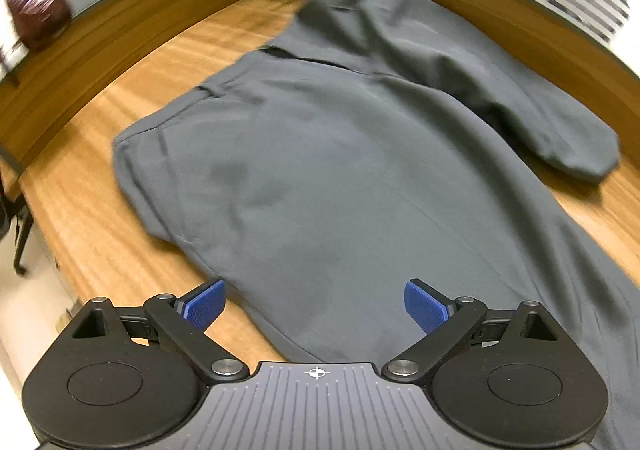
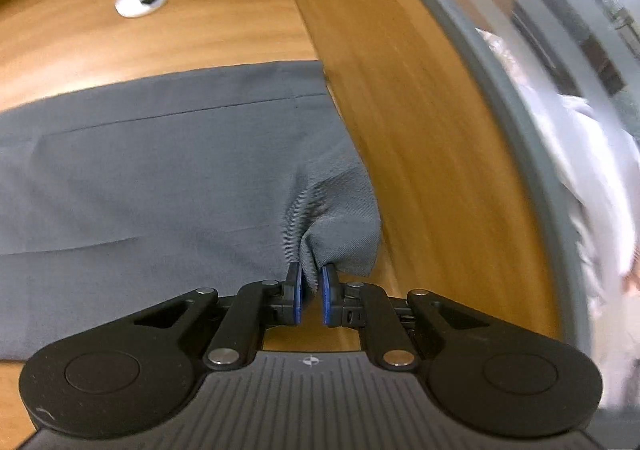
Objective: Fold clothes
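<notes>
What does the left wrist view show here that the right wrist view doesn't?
Only the left wrist view shows the grey trousers spread nearly whole, a leg end folded back, and the left tongs open above the fabric. Only the right wrist view shows the right tongs shut on a pinched cloth corner and a white grommet. Both show the wooden table.

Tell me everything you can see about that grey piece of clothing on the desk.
The grey garment looks like trousers of smooth woven cloth with stitched seams and dark slit pockets. It lies mostly flat on the wooden desk, one leg doubled over on top near the wooden back panel. The right gripper pinches a bunched corner of it by that panel. The left gripper hangs open above the cloth, gripping nothing.
</notes>
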`<state>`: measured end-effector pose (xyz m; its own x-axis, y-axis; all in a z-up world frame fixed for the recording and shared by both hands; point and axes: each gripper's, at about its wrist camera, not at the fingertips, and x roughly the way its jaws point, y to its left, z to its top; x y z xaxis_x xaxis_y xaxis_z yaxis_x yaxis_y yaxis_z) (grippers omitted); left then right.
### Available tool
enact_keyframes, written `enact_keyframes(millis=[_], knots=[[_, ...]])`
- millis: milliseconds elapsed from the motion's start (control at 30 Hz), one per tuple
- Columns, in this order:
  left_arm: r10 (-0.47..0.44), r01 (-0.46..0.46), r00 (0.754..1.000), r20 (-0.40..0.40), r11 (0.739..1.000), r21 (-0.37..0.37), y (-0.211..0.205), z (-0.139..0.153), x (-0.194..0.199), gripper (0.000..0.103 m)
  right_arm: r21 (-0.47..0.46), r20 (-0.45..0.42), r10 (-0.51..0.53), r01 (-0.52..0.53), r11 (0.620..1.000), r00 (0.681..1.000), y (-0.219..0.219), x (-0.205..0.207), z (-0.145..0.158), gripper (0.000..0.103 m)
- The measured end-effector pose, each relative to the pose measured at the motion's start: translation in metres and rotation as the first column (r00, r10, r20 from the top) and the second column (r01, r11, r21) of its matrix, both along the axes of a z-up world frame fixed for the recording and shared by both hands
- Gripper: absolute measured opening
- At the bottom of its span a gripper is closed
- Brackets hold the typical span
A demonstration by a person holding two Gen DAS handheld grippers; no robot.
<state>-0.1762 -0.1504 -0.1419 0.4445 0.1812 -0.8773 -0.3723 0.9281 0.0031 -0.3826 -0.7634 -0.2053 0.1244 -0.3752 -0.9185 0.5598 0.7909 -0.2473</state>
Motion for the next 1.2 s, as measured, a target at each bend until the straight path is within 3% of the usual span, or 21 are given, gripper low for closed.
enact_keyframes(millis=[67,133,233,433,667,800,1000,1200], knots=[[0.042,-0.042,0.999,0.005,0.999,-0.016,0.014,-0.001,-0.005,0.097,-0.011,-0.025,-0.002,0.001,1.000,1.000,0.003,-0.009,0.004,0.022],[0.074,-0.074,0.997,0.001,0.997,-0.029,0.026,-0.001,-0.007,0.097,-0.042,-0.024,0.002,-0.003,0.999,1.000,0.010,-0.013,0.012,0.045],[0.102,-0.103,0.995,-0.008,0.994,-0.035,0.049,-0.003,-0.007,0.097,-0.036,0.050,0.047,-0.045,0.998,0.998,0.030,-0.008,0.026,0.051],[0.070,-0.070,0.997,-0.012,0.998,-0.007,0.098,-0.003,0.001,0.097,0.060,0.218,0.115,-0.131,0.990,0.969,0.081,0.033,0.046,0.055],[-0.045,0.047,0.999,-0.028,0.998,0.044,0.155,0.004,0.025,0.098,0.119,0.285,0.206,-0.247,0.962,0.936,0.168,0.107,0.059,0.058],[-0.124,0.125,0.992,-0.033,0.991,0.047,0.182,0.004,0.046,0.099,0.136,0.329,0.290,-0.349,0.927,0.899,0.226,0.158,0.066,0.064],[-0.282,0.282,0.959,-0.018,0.958,0.044,0.209,0.007,0.079,0.099,0.160,0.387,0.401,-0.489,0.857,0.830,0.307,0.235,0.075,0.064],[-0.385,0.383,0.923,0.018,0.920,0.078,0.224,0.016,0.113,0.100,0.156,0.411,0.456,-0.554,0.818,0.790,0.369,0.303,0.082,0.071]])
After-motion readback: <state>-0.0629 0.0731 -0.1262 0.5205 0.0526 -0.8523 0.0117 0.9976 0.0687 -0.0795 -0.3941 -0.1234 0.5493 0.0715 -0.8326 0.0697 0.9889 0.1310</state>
